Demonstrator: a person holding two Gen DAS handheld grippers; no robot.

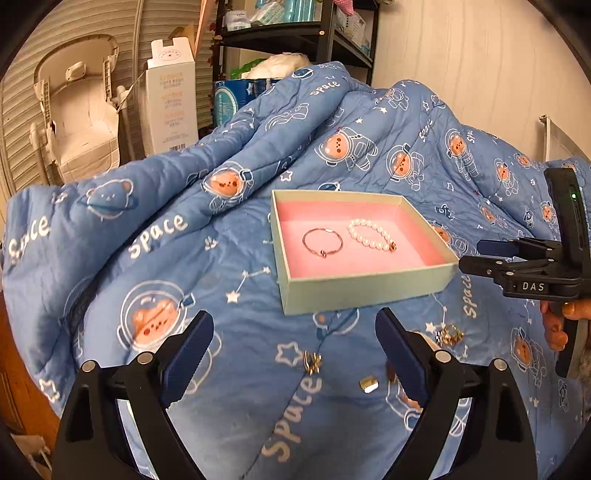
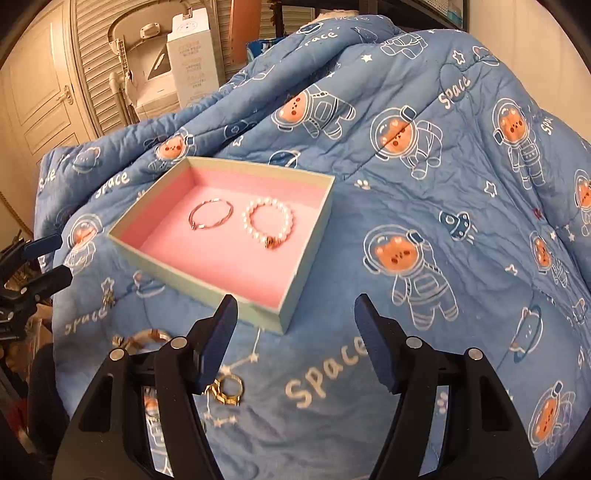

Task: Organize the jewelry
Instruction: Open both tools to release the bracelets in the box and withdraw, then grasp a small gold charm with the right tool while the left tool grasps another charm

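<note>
Lying on a blue quilted blanket (image 1: 258, 258) printed with astronaut bears and the word "Space" is a shallow pale-green cardboard box (image 1: 365, 286) lined in pink. Inside it, side by side and apart from each other, rest a thin rose-gold bangle (image 1: 322, 242) on the left and a white pearl bracelet (image 1: 371, 234) with a small gold charm on the right.

The left gripper (image 1: 294, 345) hangs over the blanket on the near side of the box, its blue-padded jaws spread wide with nothing between them. Below it on the fabric lie a small gold earring (image 1: 312, 362) and a little silver clip-like piece (image 1: 368, 384), untouched. A cluster of gold rings (image 1: 450, 335) sits just past its right finger.

The right gripper (image 2: 295, 341) hovers near the box's front corner, jaws parted and empty too. From the left wrist view it shows at the right edge, gripped by a hand (image 1: 557, 325). Under its left finger I can see gold hoop pieces (image 2: 225, 391) on the blanket, and another gold loop (image 2: 149, 338) a bit farther left.

Behind the bed stands a tall white carton (image 1: 170, 99) and a dark shelf unit (image 1: 295, 33).
</note>
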